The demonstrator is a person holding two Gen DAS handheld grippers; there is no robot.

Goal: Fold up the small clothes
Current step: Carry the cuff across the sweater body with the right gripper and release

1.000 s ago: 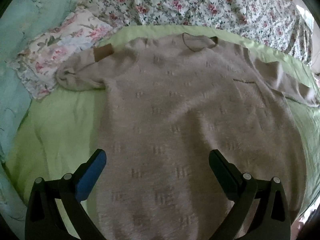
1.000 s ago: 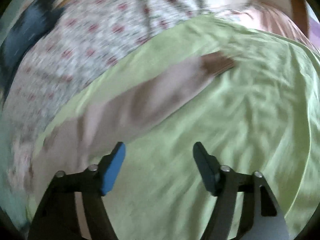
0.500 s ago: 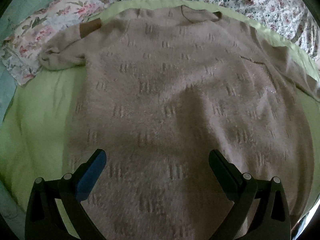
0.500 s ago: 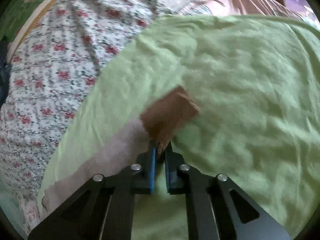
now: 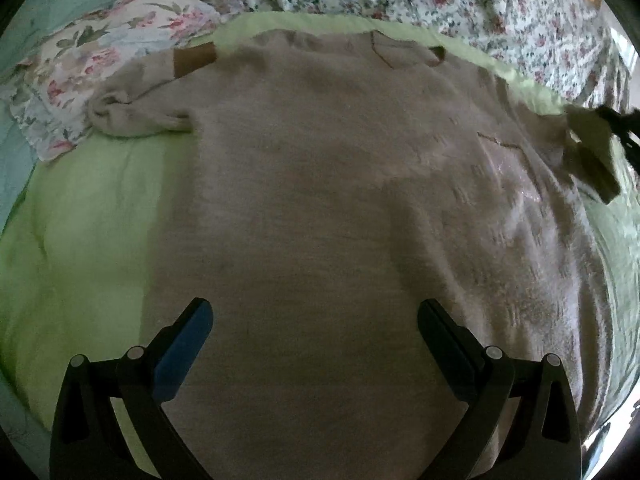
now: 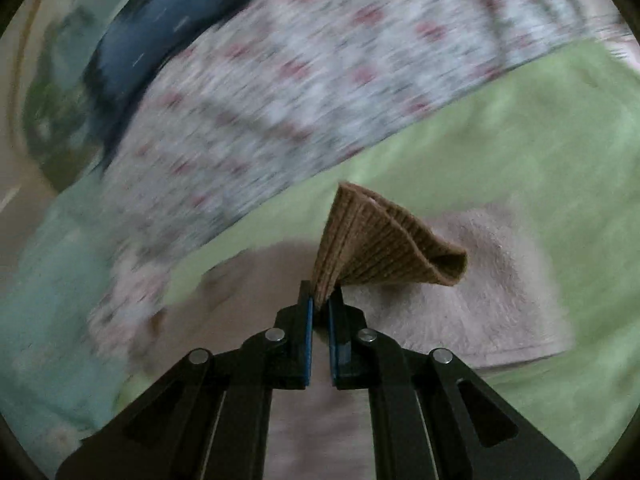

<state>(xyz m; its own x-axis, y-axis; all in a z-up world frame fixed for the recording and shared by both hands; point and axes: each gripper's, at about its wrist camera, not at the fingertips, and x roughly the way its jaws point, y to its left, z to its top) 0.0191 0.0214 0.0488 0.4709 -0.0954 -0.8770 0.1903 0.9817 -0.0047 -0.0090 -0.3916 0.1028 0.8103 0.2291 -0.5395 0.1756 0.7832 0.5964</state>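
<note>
Bedding in green (image 5: 92, 240) carries the beige sweater (image 5: 320, 200), spread flat with its hem cut off below the wide-open, empty left tongs (image 5: 314, 344). Right tongs (image 6: 319, 306) have just been closing and now pinch the brown ribbed cuff (image 6: 372, 248) of 1 sleeve, lifted off the bed; behind it everything is blurred.

Right gripper (image 6: 320, 300) clamped on brown ribbed sleeve cuff (image 6: 376, 248), jaws nearly together, cuff lifted, pointing shallowly downward; left gripper (image 5: 316, 320) jaws spread wide, nothing between blue pads, angled steeply down over spread sweater (image 5: 320, 200)
</note>
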